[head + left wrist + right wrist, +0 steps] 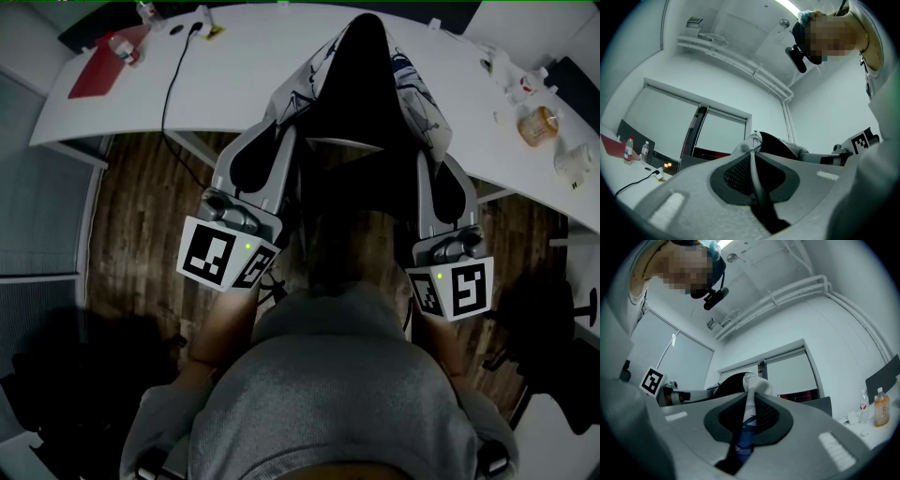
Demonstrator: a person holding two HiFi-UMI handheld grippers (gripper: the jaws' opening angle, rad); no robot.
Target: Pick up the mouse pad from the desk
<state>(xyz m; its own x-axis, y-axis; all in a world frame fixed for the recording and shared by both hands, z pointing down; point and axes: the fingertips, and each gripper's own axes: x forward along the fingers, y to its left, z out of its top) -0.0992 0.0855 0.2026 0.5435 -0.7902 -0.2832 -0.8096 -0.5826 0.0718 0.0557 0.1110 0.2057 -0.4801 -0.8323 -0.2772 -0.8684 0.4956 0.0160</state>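
The mouse pad point(367, 103), black underneath with a white and blue patterned face, hangs in the air above the floor in front of the desk, folded into a tent shape between both grippers. My left gripper point(286, 141) is shut on its left edge, and my right gripper point(427, 155) is shut on its right edge. In the left gripper view the thin pad edge point(754, 173) runs between the closed jaws of the left gripper point(752, 147). In the right gripper view the blue and white pad edge point(746, 425) is pinched in the right gripper point(750, 386).
A curved white desk point(244, 84) lies ahead with a red folder point(94, 70), a bottle point(124, 47) and a black cable point(169, 89) at its left. An orange jar point(537, 125) and white items point(574, 159) stand at its right. Wooden floor is below.
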